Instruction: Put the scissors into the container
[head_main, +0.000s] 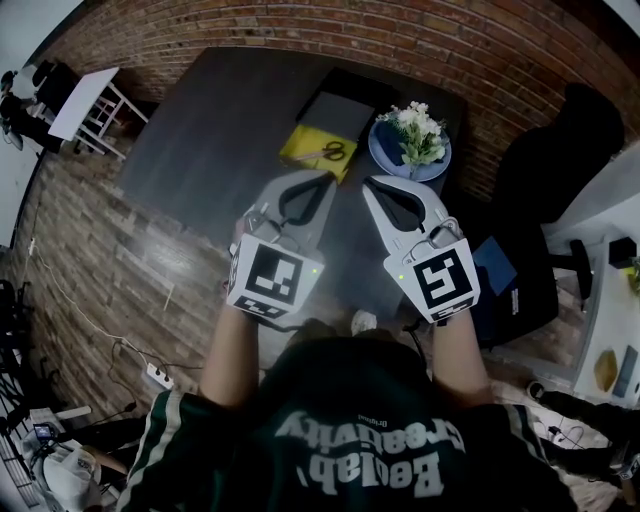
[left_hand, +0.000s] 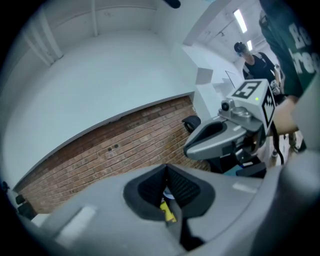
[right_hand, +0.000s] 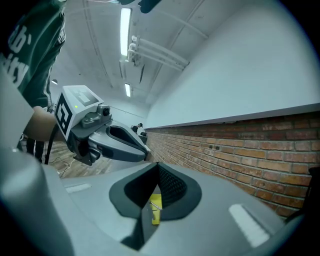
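The scissors have dark handles and lie on a yellow pad at the far side of the dark table. A dark, flat box-like container sits just behind the pad. My left gripper and right gripper hang side by side above the table's near part, short of the pad, and hold nothing. In each gripper view the jaws meet, and only a sliver of the yellow pad shows through the gap. The right gripper is seen from the left, the left gripper from the right.
A blue dish holding a bunch of white flowers stands right of the container. Behind the table runs a brick wall. A black chair is at the right, a white side table at the far left.
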